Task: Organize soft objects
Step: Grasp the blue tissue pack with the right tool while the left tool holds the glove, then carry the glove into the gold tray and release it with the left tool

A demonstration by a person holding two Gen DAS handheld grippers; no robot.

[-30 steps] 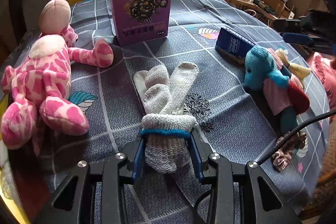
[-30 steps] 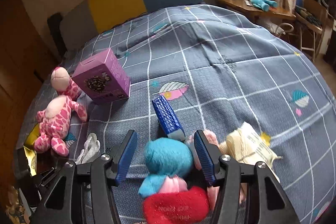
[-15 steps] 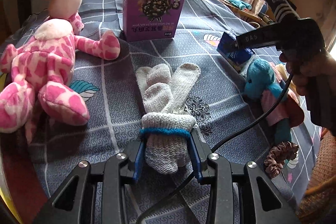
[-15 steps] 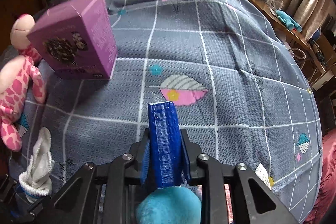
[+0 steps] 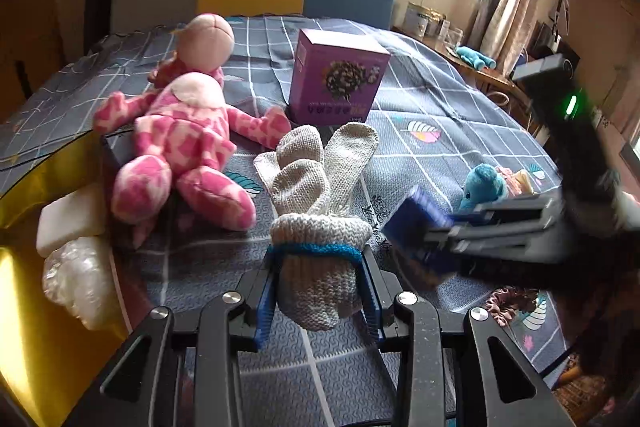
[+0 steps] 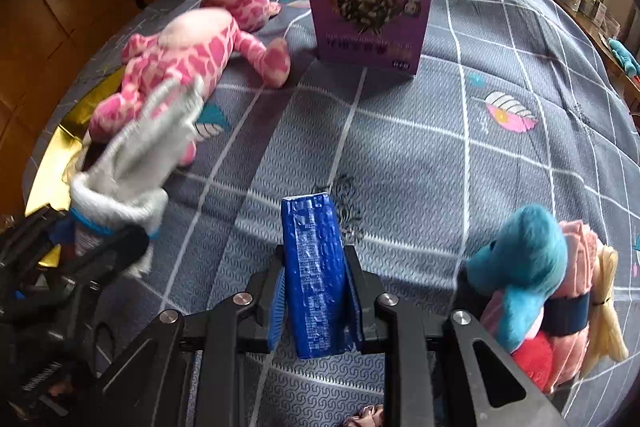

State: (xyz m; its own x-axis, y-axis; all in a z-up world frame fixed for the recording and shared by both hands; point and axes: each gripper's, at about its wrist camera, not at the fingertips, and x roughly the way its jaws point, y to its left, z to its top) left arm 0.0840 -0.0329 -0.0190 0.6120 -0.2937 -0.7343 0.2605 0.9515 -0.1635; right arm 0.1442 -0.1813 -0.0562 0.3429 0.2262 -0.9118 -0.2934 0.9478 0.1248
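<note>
The left gripper [image 5: 318, 285] has its jaws clenched on the cuff of a grey knitted glove [image 5: 320, 211], held above the checked worktop [image 5: 420, 107] beside the pink plush toy [image 5: 180, 143]. The right gripper [image 6: 316, 301] clamps a blue packet [image 6: 316, 275] between narrow jaws, near the blue plush toy [image 6: 524, 267].

The right gripper [image 5: 430, 247] and its blue plastic packet [image 5: 416, 227] are motion-blurred. The brown ruffled scrunchie [image 6: 366, 417] is cut off by the bottom edge.
</note>
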